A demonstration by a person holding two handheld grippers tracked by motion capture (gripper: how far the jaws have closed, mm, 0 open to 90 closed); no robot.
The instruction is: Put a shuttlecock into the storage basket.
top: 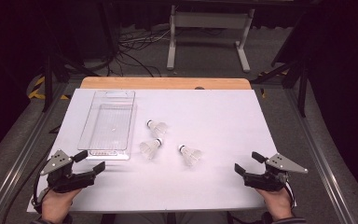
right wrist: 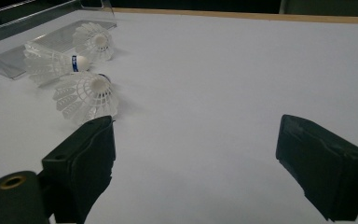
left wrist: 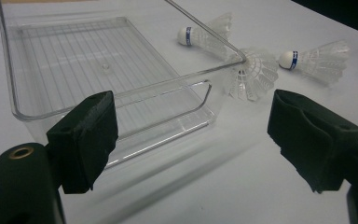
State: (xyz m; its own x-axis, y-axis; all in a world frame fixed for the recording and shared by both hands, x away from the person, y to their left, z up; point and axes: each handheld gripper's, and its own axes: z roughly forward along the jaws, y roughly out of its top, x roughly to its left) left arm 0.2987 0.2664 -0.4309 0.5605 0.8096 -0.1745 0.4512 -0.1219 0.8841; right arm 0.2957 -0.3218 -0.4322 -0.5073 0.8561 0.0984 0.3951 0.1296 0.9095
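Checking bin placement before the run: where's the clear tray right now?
In the high view the clear tray sits empty on the left of the white table, just ahead of the left hand-held gripper, with three shuttlecocks to its right.

White-topped bench (top: 223,116) with wooden far edge, clear plastic tray (top: 108,125) at left, three white shuttlecocks (top: 157,127) (top: 150,148) (top: 190,154) just right of it

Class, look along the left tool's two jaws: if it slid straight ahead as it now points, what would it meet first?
Probably the near end wall of the clear plastic tray, which lies ahead of the open left tool; the shuttlecocks sit beyond, off to one side.
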